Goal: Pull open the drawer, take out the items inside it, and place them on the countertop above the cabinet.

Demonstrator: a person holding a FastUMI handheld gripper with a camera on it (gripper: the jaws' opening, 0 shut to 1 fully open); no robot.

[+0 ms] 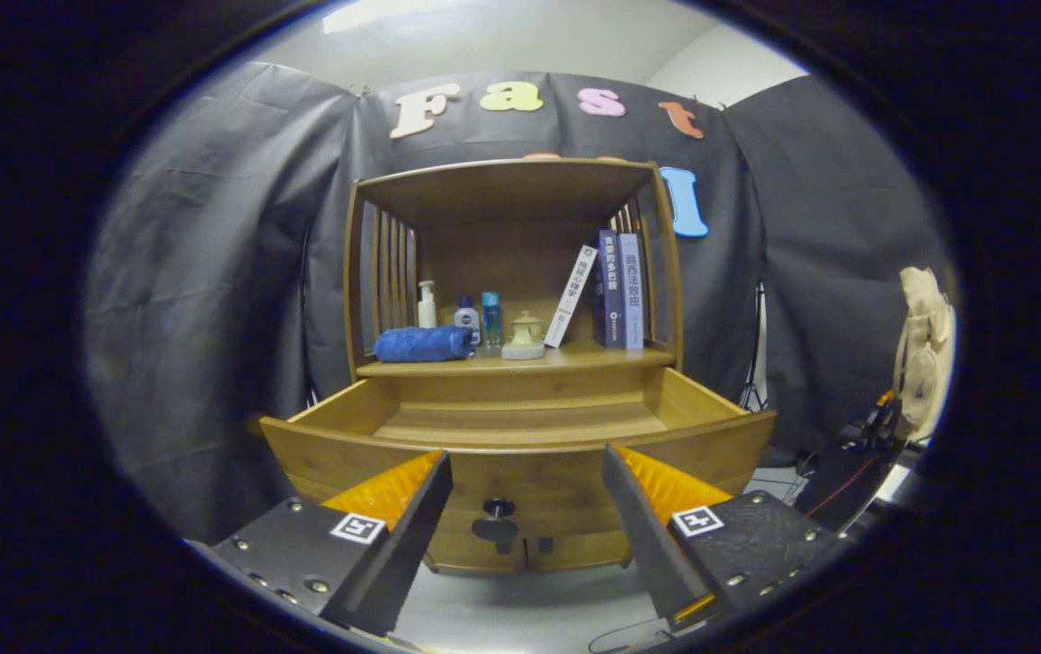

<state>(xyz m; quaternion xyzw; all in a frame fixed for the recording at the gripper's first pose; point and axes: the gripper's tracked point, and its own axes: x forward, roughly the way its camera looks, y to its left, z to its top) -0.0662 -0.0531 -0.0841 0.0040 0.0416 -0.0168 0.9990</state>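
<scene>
Wooden cabinet point(520, 363) stands against black cloth, its curved-front drawer point(520, 454) pulled open just beyond the gripper point(525, 490). The gripper's fingers are spread wide apart, holding nothing; the drawer's dark round knob point(497, 510) sits between them. On the countertop point(575, 359) above lie a rolled blue towel point(423, 344), three small bottles point(466, 316), a pale lidded pot point(524, 336), and leaning books point(611, 291). A beige bag point(925, 354) hangs well off to one side.

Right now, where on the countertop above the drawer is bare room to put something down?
Bare wood runs along the countertop's front edge. Behind it, the blue towel, bottles, ceramic pot and books crowd the space. The gripper has its jaws open, the drawer knob between them.
</scene>
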